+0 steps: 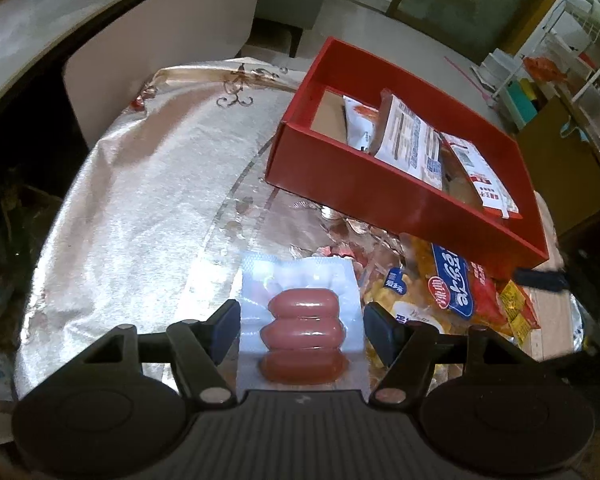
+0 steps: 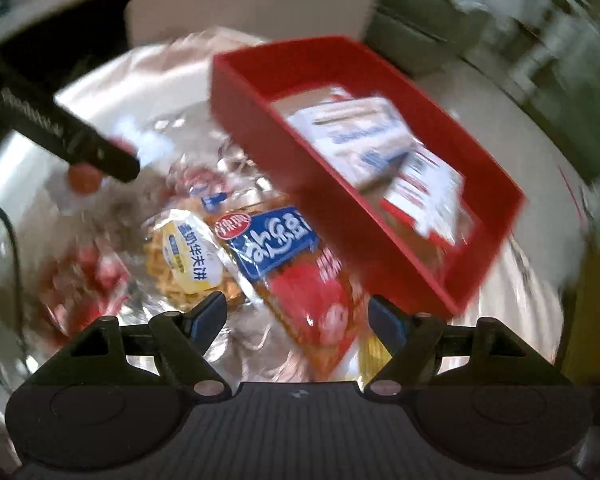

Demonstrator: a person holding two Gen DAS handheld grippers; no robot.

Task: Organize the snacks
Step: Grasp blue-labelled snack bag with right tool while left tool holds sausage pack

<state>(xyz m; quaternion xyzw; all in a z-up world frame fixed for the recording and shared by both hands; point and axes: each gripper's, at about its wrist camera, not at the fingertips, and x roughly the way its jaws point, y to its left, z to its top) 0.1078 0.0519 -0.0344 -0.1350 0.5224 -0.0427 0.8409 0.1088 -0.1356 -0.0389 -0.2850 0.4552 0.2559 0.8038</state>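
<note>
the left gripper (image 1: 302, 322) has its fingers clamped on the sausage pack (image 1: 302, 336), held above the tabletop (image 1: 140, 200); to box it well, i'd carry it right, clear the red box (image 1: 380, 200) wall, then let go. right of that, the right gripper (image 2: 298, 320) hangs with fingers apart over the blue-label packet (image 2: 276, 248); it should settle before closing, since its view is blurred.

A shiny silver patterned cloth (image 1: 148, 184) covers the counter, with a pale chair back (image 1: 160, 40) behind it, a grey sofa (image 1: 288, 4) beyond and a white rack (image 1: 572, 52) to the right.
</note>
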